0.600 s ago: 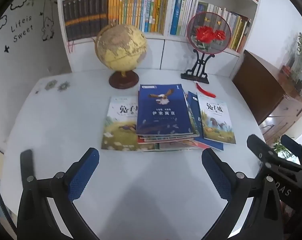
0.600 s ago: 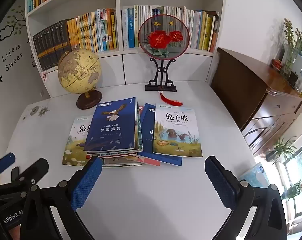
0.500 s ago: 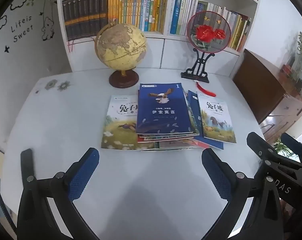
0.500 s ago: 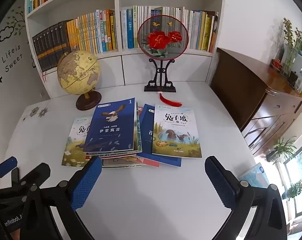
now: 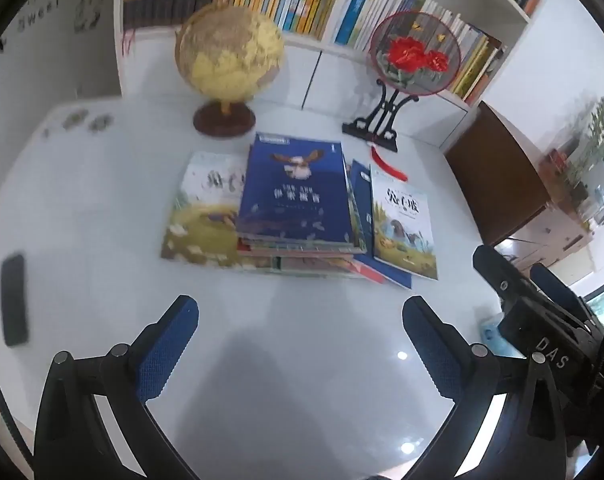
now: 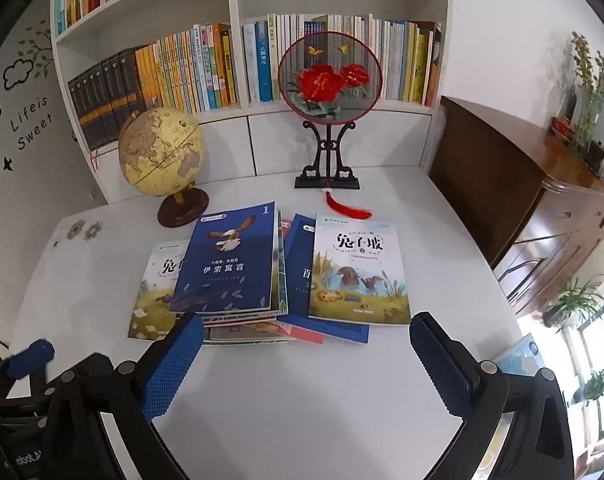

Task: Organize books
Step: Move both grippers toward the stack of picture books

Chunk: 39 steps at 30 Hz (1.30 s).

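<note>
A loose pile of books lies on the white table. A dark blue book with an eagle tops the middle stack. A pale book with ducks lies to its right on another blue book. A green-yellow book pokes out at the left. My left gripper is open and empty, short of the pile. My right gripper is open and empty, its left fingertip just in front of the stack's near edge.
A globe and a round red-flower fan on a black stand stand behind the books, with a red tassel. Full bookshelves line the back. A wooden cabinet is at right. A dark phone lies at left.
Both grippers have moved forward toward the pile, which looks larger. The left view has tilted and blurred, and a dark phone has come into view at the left.
</note>
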Tool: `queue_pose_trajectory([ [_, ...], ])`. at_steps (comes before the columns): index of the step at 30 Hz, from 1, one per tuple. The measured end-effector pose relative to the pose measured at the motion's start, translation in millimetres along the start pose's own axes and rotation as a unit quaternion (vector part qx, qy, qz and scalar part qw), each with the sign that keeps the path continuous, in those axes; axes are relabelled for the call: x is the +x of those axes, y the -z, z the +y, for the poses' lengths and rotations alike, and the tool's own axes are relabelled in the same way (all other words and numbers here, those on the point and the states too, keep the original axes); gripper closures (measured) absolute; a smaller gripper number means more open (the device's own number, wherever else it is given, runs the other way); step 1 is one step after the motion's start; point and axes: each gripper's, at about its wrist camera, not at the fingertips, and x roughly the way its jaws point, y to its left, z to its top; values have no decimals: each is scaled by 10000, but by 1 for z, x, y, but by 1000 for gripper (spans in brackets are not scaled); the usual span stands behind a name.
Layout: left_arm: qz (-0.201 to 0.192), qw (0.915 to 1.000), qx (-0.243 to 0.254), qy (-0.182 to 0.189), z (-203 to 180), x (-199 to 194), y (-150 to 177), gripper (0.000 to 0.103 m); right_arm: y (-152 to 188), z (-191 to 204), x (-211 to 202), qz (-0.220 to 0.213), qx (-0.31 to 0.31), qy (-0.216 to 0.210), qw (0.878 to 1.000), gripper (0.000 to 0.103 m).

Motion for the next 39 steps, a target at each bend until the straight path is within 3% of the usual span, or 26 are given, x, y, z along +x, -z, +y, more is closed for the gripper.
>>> queue_pose_trajectory([
  [7, 291, 9986, -258, 370, 2, 9, -1, 2, -4, -10, 13, 51, 123, -157, 9998, 0],
  [9, 358, 9967, -332, 650, 2, 10, -3, 2, -5, -15, 22, 171, 229, -412, 9987, 0],
  [10, 351, 9969, -397, 585, 3, 10, -5, 2, -4, -17, 28, 266, 311, -631, 9972, 0],
  [11, 307, 9979, -424, 389, 2, 10, -6, 2, -3, -21, 38, 446, 448, -937, 9936, 0],
  [14, 133, 9989, -267, -369, 0, 9, -12, 1, 3, -29, 61, 792, 654, -951, 9902, 0],
  [18, -509, 9893, 66, -1364, -6, -10, -22, 1, 2, -28, 65, 623, 511, -749, 9939, 0],
  [21, -919, 9810, 236, -1694, -6, -22, -38, 1, -5, -25, 58, 368, 412, -677, 9962, 0],
  [23, -942, 9824, 287, -1589, -2, -21, -45, 1, -9, -22, 54, 262, 396, -751, 9960, 0],
  [27, -614, 9906, 383, -1158, 14, -8, -51, 1, -12, -12, 53, 284, 370, -942, 9945, 0],
  [30, -635, 9888, 483, -1262, 13, -4, -48, 1, -13, -3, 49, 215, 293, -762, 9964, 0],
  [36, -425, 9936, 456, -945, 29, -1, -57, 1, -21, 20, 39, -16, 62, -530, 9986, 0],
  [39, -649, 9906, 611, -1035, 32, -16, -74, 2, -24, 28, 42, 54, 36, -539, 9985, 0],
])
